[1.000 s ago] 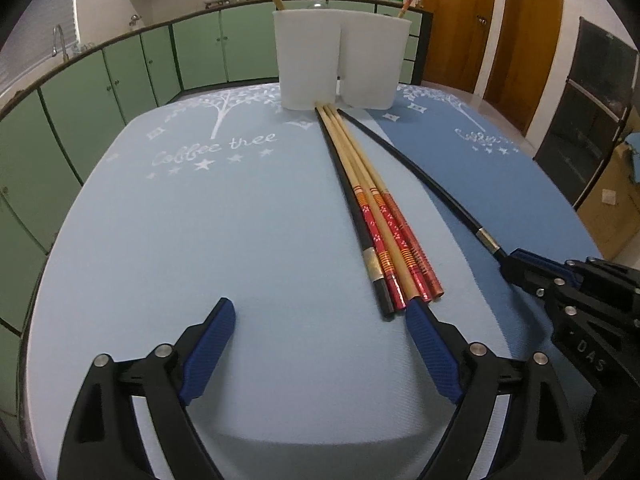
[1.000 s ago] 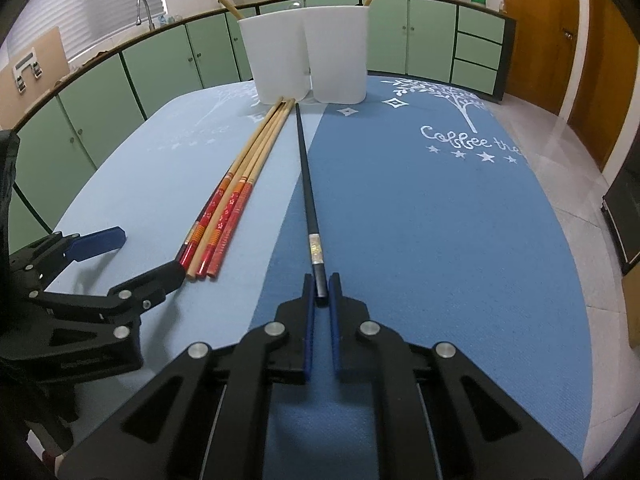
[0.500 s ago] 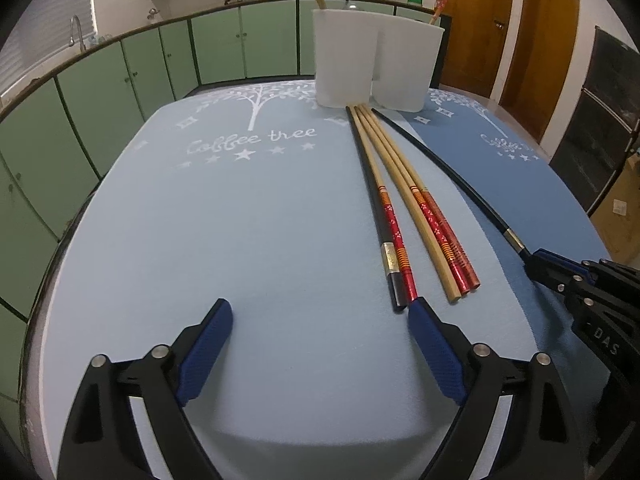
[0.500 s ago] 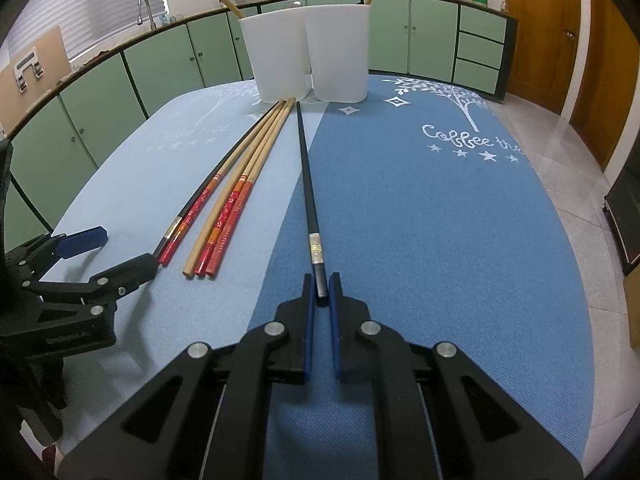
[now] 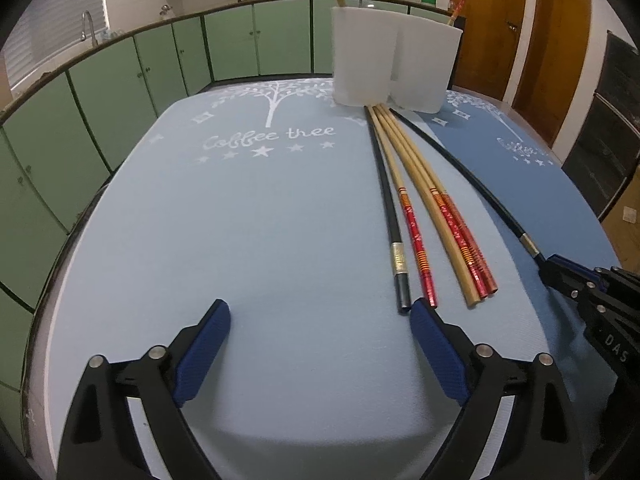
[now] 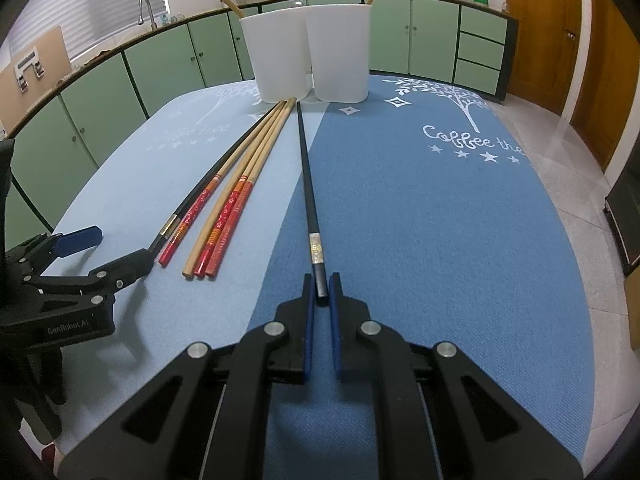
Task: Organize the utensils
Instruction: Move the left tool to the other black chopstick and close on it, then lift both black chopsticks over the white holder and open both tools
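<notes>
The right gripper (image 6: 319, 292) has its jaws pinching the thick end of a black chopstick (image 6: 307, 184), which lies on the worktop (image 6: 440, 220) and points toward two white holders (image 6: 308, 52) at the far edge; to do this step well, the person should probably lift the pinched end first, so that the tip does not drag on the cloth, then turn the chopstick upright over one holder. The left gripper (image 5: 320, 316) rests with its jaws spread wide and nothing between them, just before the ends of the bundle (image 5: 432, 216): a second black chopstick, three red-decorated ones and a plain bamboo one; the bundle lies just beside the lifting path, so a sideways swing could scatter it. Each holder already has one chopstick inside; kitchen cabinets (image 6: 168, 56) stand behind, well apart.
</notes>
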`<state>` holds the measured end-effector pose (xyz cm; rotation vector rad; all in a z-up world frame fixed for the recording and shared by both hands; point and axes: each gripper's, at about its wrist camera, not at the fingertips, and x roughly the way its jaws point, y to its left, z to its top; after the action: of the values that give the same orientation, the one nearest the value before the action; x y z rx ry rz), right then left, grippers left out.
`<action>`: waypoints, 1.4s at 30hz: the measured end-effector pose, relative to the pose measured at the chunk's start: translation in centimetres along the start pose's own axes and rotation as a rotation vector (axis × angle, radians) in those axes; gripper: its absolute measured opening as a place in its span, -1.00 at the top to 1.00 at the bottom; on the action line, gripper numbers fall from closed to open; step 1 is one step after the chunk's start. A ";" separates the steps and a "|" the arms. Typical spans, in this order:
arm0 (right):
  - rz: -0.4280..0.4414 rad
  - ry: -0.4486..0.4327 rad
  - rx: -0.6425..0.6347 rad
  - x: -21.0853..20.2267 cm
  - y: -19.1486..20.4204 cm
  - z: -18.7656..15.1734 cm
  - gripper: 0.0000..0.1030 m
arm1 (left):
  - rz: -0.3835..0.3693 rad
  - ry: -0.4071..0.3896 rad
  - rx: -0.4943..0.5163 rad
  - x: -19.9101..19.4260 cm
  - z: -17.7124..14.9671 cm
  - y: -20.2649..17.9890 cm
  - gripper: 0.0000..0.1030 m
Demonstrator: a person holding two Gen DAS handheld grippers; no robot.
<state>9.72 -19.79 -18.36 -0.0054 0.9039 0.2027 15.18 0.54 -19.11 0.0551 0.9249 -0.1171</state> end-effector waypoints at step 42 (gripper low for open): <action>0.065 -0.166 -0.018 -7.3 -0.1 3.3 0.89 | -0.108 -0.295 0.016 -10.6 4.4 -1.0 0.88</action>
<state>7.91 -20.84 -10.60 0.0240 0.7369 0.2681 12.26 -0.10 -7.98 0.0021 0.6323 -0.2260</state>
